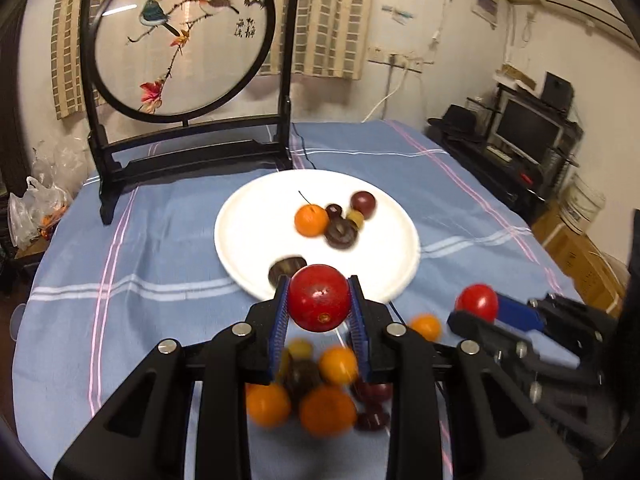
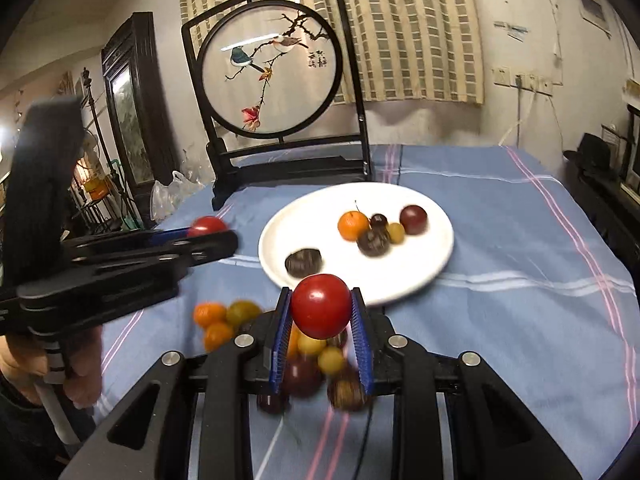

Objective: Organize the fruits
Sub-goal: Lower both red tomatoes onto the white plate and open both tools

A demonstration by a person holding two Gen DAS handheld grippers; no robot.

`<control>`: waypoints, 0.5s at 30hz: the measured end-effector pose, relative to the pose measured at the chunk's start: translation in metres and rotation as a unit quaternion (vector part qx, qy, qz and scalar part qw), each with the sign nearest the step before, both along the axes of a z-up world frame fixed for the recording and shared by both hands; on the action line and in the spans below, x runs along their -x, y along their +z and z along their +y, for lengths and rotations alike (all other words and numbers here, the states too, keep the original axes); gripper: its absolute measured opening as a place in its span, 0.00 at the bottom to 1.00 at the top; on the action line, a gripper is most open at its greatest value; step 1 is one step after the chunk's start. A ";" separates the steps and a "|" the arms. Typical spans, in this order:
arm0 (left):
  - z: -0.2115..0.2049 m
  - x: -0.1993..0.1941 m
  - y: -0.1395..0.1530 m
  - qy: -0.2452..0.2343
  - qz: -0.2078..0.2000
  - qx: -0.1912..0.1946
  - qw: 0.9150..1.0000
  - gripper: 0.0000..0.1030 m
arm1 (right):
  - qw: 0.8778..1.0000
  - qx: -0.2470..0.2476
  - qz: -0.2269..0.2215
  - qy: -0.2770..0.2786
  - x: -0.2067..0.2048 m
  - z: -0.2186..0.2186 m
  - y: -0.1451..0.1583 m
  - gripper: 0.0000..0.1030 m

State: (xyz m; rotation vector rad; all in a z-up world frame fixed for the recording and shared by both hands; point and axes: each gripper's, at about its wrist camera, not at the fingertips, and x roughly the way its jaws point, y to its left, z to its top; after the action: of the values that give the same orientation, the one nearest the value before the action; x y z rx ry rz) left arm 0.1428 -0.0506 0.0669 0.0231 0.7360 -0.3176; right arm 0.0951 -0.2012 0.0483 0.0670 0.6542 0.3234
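Just short of the white plate [image 1: 240,256], each gripper holds a red fruit: left gripper [image 1: 319,300] fingers clamp one [image 1: 319,298], right gripper [image 2: 322,307] fingers clamp another [image 2: 321,306]. The plate lies straight ahead of both, about equally near.

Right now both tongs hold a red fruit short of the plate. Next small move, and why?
Probably carry the left tongs forward over the white plate's bare near side and open there. Its red fruit sits clamped between the blue pads just at the plate's near rim, with loose fruit still on the cloth below. The right tongs hold their own red fruit close by, so going one at a time likely avoids crowding.
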 end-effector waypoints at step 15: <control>-0.016 -0.081 -0.051 0.049 0.040 -0.026 0.998 0.44 | 0.997 -0.026 0.046 -0.050 -0.075 -0.011 -0.048 0.64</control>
State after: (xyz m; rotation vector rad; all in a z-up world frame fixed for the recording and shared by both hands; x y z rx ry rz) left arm 0.2235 -0.0671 0.0159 0.0236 0.8213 -0.2056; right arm 0.1703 -0.2123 0.0001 0.1657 0.7305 0.2412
